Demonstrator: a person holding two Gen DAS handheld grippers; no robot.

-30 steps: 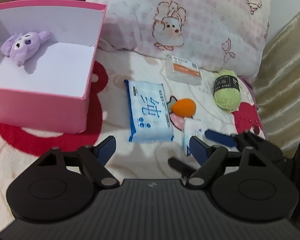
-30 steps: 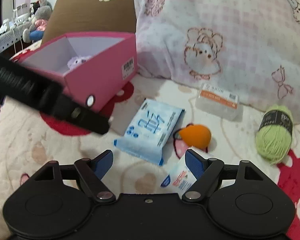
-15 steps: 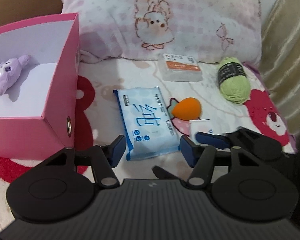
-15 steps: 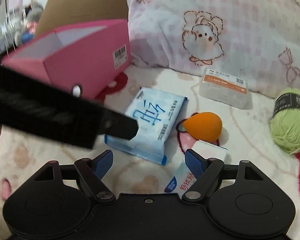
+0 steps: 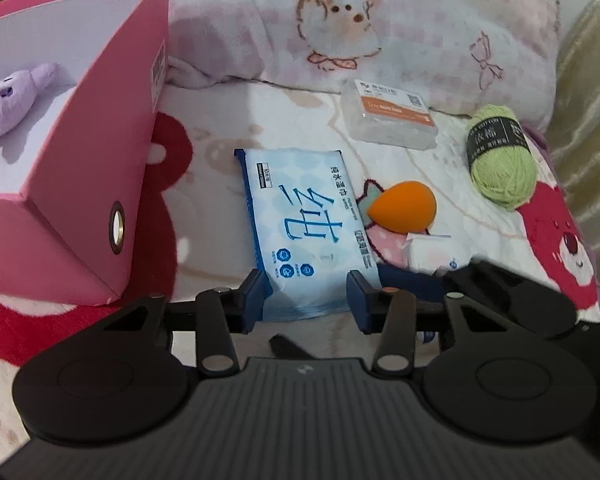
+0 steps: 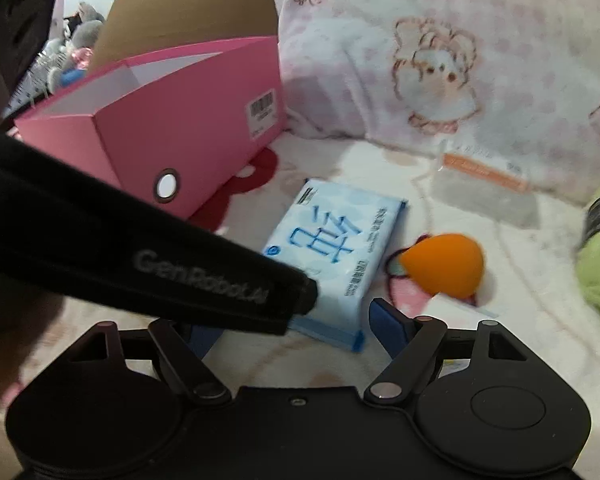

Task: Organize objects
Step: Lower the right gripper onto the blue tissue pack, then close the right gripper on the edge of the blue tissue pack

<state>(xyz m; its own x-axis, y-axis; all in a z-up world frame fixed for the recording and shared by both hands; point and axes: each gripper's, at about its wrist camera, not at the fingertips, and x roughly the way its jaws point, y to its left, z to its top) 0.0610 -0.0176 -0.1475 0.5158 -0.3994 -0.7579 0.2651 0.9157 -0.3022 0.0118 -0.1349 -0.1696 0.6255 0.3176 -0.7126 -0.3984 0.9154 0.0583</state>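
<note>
Open blanket point(image 5: 203, 256) lane between pink box point(image 5: 111, 168) and wipes pack point(image 5: 308, 220); pillow point(image 5: 380, 20) behind.

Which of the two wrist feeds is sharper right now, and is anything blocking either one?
Left wrist view: mostly sharp, print on the wet wipes pack legible, fisheye bending the pink box. Right wrist view: softer, motion blur smearing the orange sponge and clear plastic case; the left gripper's dark body crosses its lower left, hiding part of the pack.
</note>
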